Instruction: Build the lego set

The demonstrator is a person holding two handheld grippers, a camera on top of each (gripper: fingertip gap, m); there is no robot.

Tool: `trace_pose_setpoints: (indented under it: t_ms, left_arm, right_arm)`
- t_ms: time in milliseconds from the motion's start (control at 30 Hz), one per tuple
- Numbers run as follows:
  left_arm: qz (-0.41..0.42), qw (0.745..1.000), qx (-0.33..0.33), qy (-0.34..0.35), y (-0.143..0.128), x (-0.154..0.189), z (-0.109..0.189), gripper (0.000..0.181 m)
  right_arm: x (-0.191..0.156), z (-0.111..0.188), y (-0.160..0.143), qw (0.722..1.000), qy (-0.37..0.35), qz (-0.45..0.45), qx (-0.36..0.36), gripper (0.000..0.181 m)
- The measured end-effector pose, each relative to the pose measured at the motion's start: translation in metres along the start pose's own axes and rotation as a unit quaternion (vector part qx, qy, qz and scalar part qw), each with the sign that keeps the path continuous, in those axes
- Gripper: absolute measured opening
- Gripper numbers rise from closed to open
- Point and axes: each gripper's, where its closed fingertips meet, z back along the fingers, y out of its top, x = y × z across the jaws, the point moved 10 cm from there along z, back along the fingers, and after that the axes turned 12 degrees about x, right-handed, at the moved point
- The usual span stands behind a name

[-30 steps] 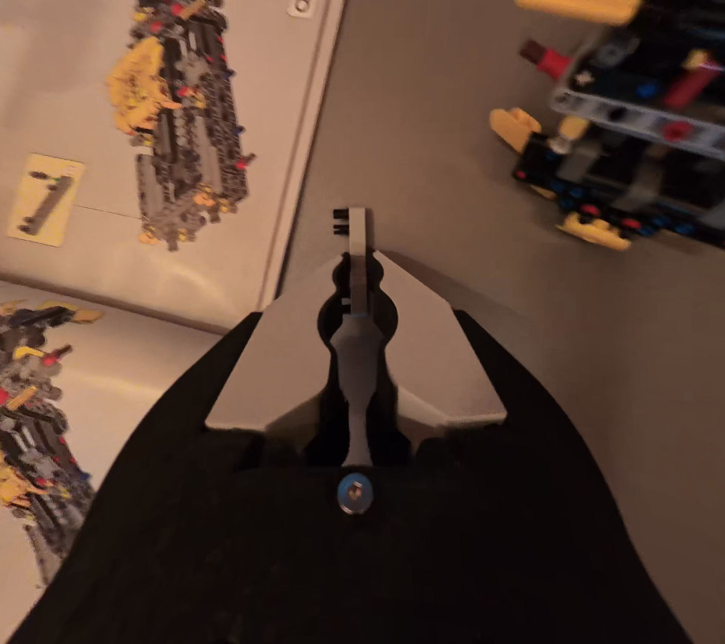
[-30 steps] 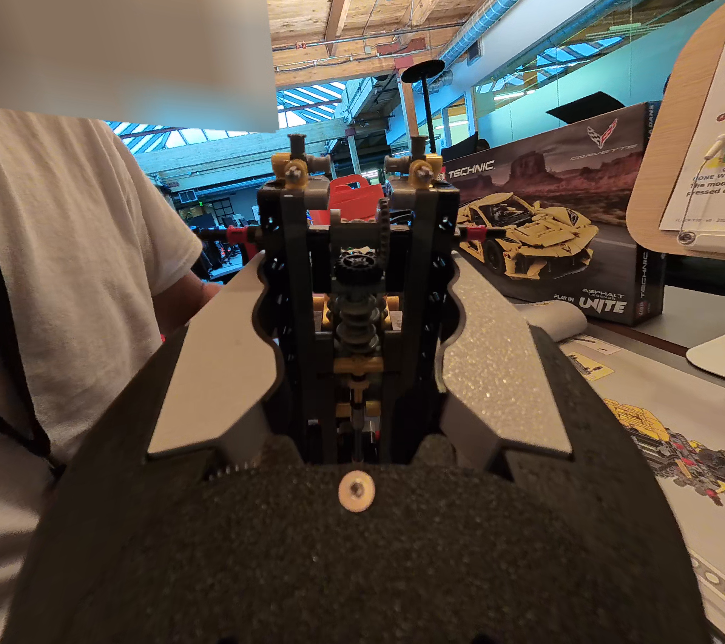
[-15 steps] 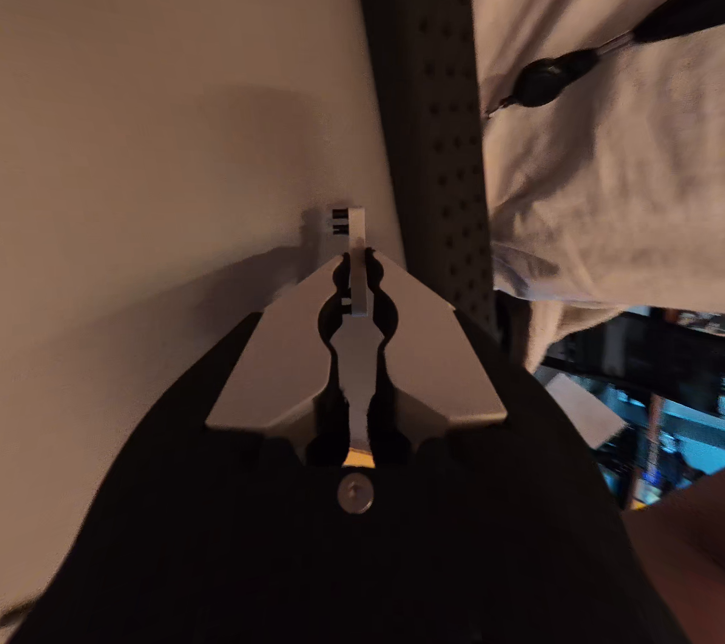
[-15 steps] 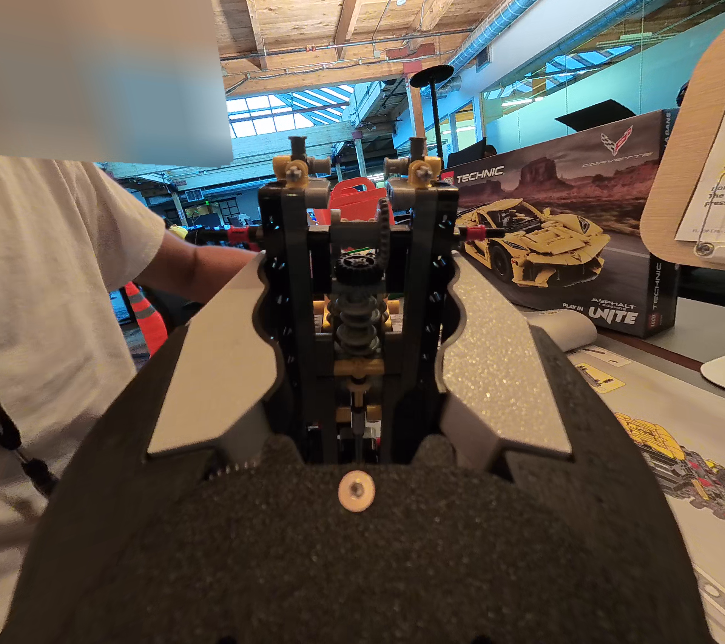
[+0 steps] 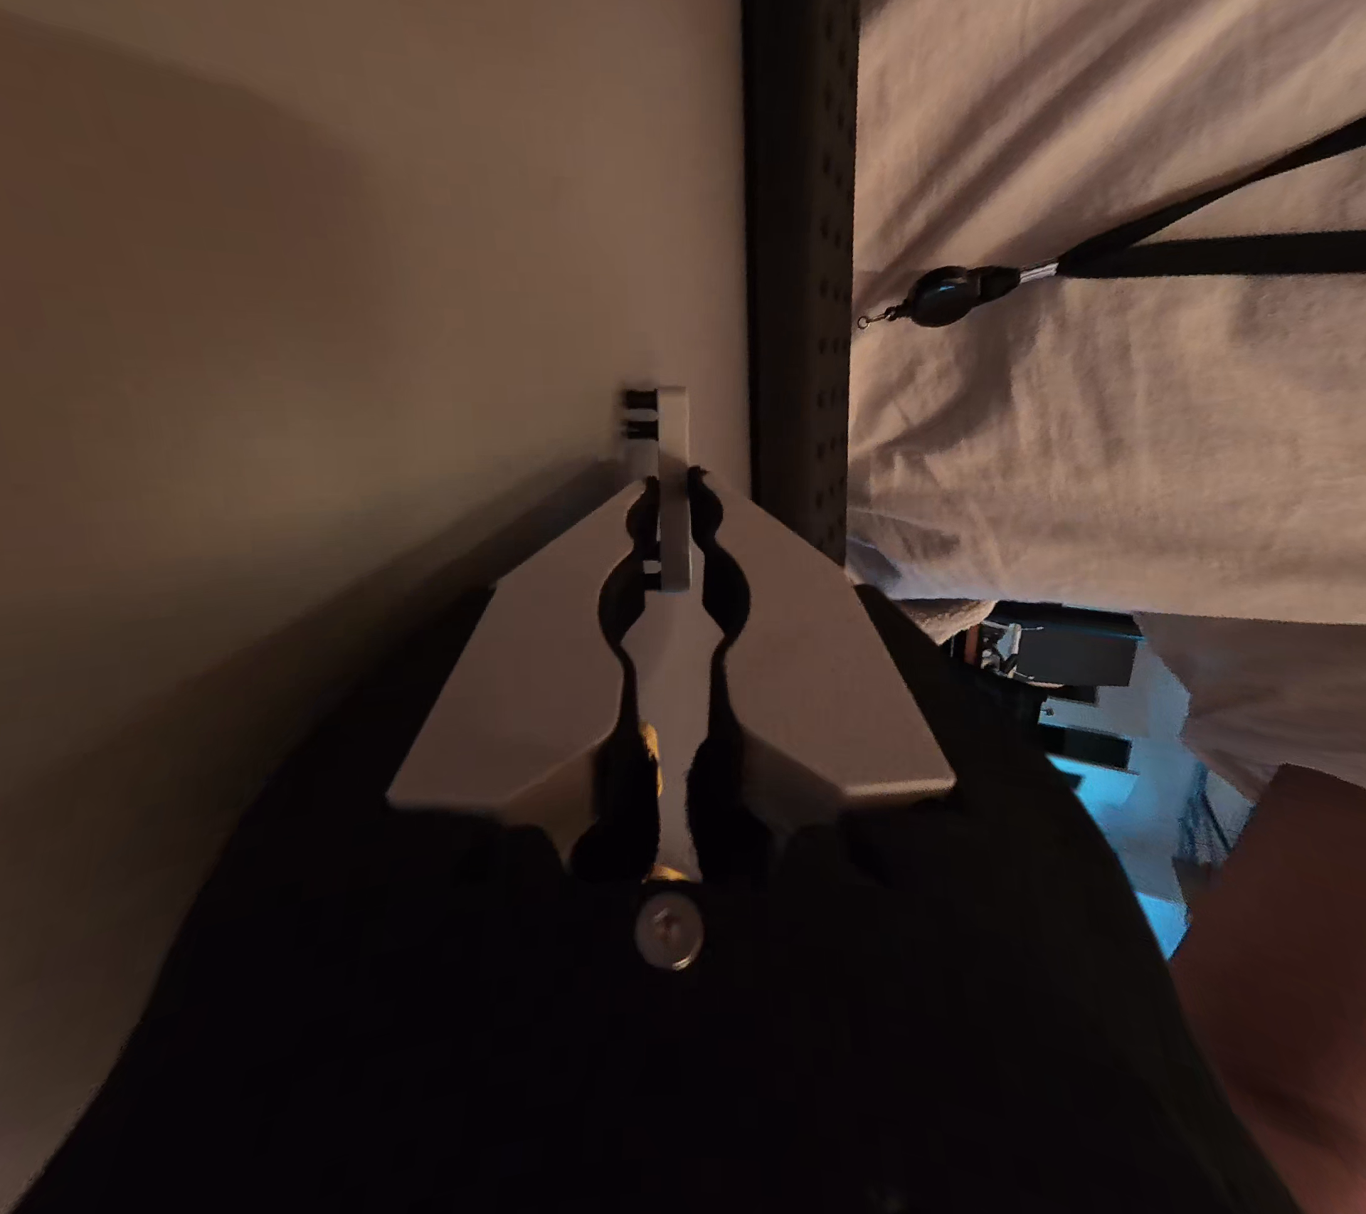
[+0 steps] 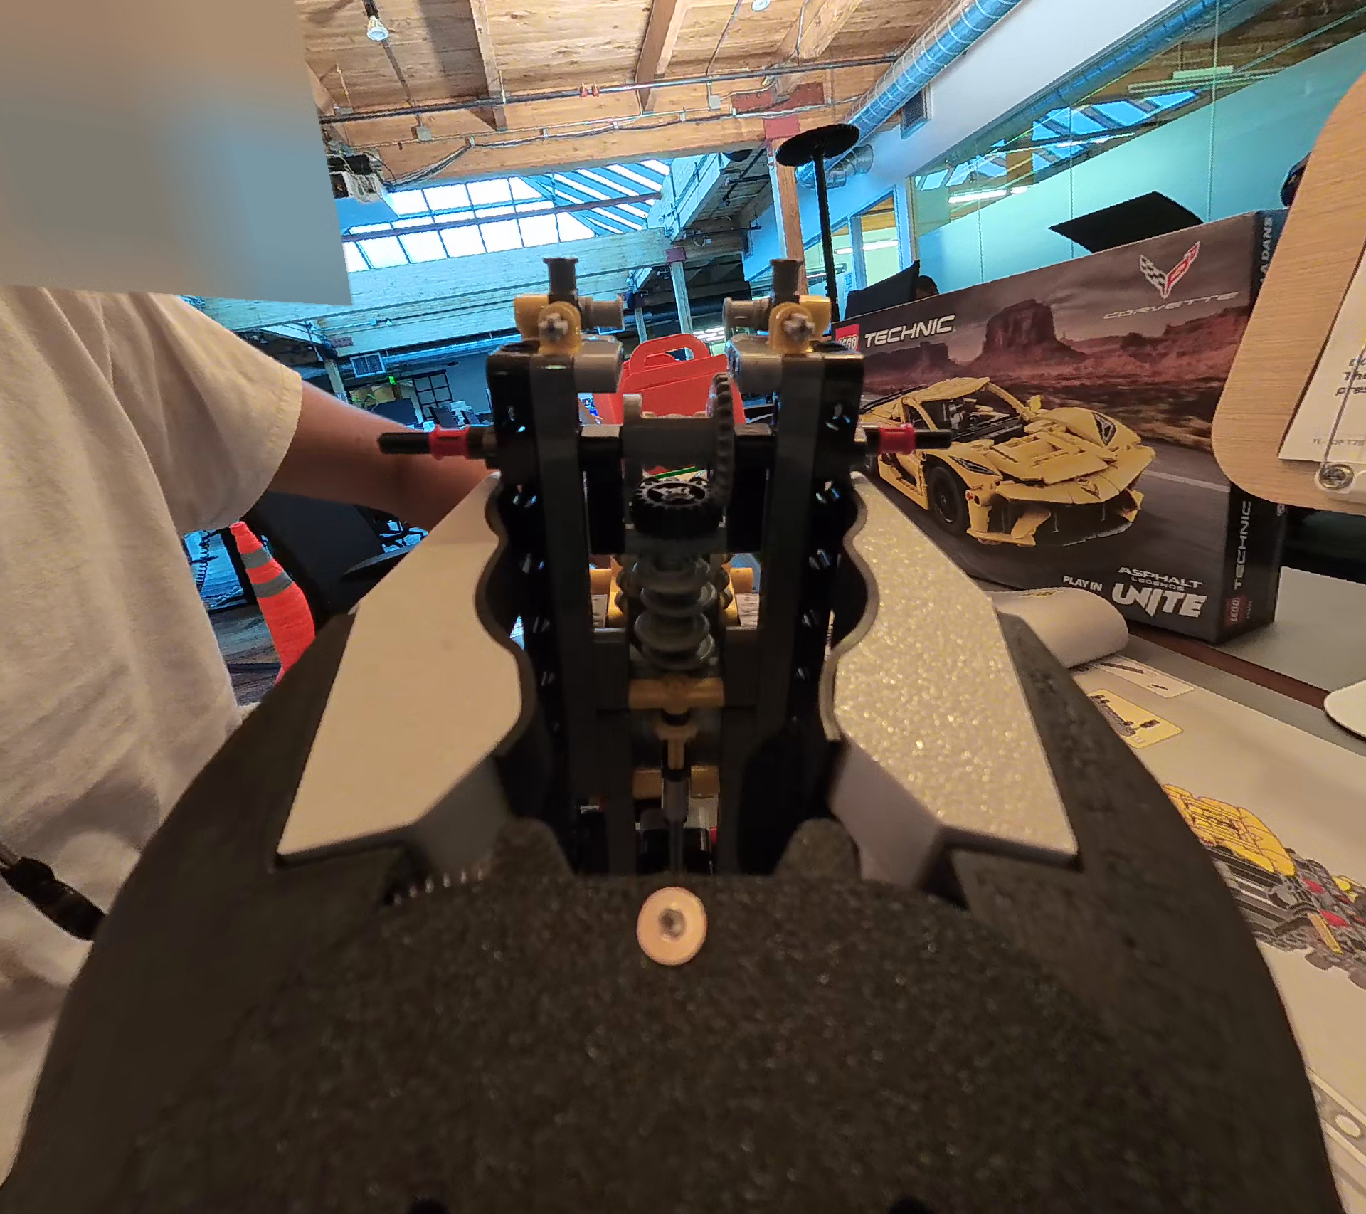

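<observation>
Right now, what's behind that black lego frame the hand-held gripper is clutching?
Behind the lego frame an orange plastic piece peeks through, and a set box stands right. The frame covers the rest.

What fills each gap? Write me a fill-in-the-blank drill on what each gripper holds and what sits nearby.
1. The left gripper is shut on a thin ____ beam with black pins.
2. The right gripper clamps the black ____.
3. The box behind the chassis pictures a ____ car.
4. Beyond the person's arm stands an orange ____.

Missing words: grey; chassis; yellow; cone
</observation>
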Motion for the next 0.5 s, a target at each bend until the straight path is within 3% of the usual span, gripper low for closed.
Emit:
trace_pose_setpoints:
  t_ms: [200, 500]
  left_arm:
    - [0.056, 0.997, 0.051, -0.015, 0.005, -0.010, 0.006, 0.007]
    - [0.059, 0.994, 0.088, 0.018, 0.008, -0.015, 0.020, 0.008]
  right_arm:
    - [0.000, 0.000, 0.000, 1.000, 0.000, 0.000, 0.000, 0.084]
    - [0.000, 0.000, 0.000, 1.000, 0.003, 0.001, 0.000, 0.084]
